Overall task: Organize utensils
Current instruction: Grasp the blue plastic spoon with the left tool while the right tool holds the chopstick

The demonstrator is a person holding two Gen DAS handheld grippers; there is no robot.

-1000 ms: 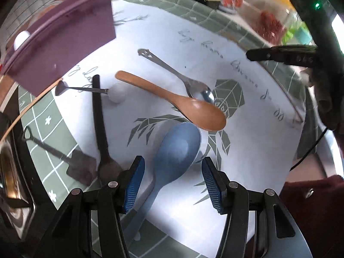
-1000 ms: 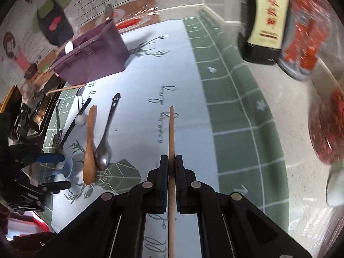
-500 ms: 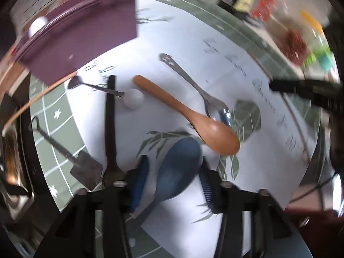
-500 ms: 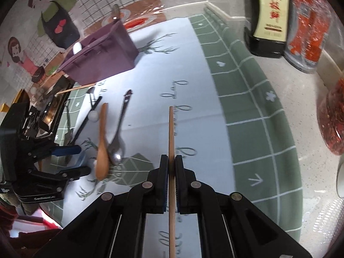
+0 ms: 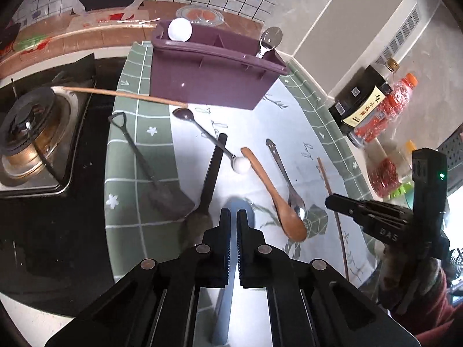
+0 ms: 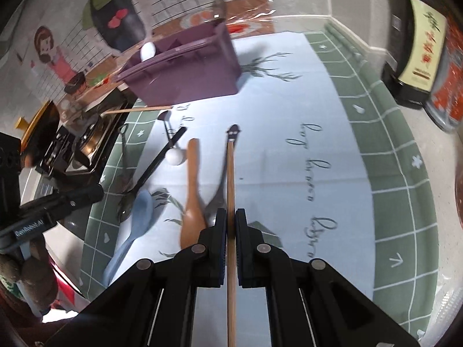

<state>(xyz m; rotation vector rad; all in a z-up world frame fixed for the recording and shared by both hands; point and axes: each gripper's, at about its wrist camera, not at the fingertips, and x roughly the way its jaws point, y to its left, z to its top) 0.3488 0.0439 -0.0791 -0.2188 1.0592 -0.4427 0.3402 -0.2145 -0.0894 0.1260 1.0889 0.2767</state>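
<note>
My left gripper (image 5: 233,211) is shut. The blue spoon (image 5: 224,318) lies on the mat beneath it and shows through the narrow gap. In the right wrist view the blue spoon (image 6: 141,211) rests flat, apart from the left gripper (image 6: 97,193). My right gripper (image 6: 228,212) is shut on a wooden chopstick (image 6: 230,173), held over the wooden spoon (image 6: 192,202). A purple organizer (image 5: 208,84) stands at the back with two spoons in it. A wooden spoon (image 5: 272,190), a metal spoon (image 5: 285,179), a black spoon (image 5: 211,173) and a ball-ended spoon (image 5: 241,164) lie on the mat.
A small shovel-shaped spatula (image 5: 150,170) lies on the green border. A second chopstick (image 5: 121,94) reaches from the gas stove (image 5: 31,144) to the organizer. Sauce bottles (image 5: 364,101) and a jar (image 5: 385,179) stand at the right.
The left jaws went from wide open around the blue spoon to shut, while the gripper rolled and pulled back and up. The right gripper carried the chopstick left, over the spoons.
</note>
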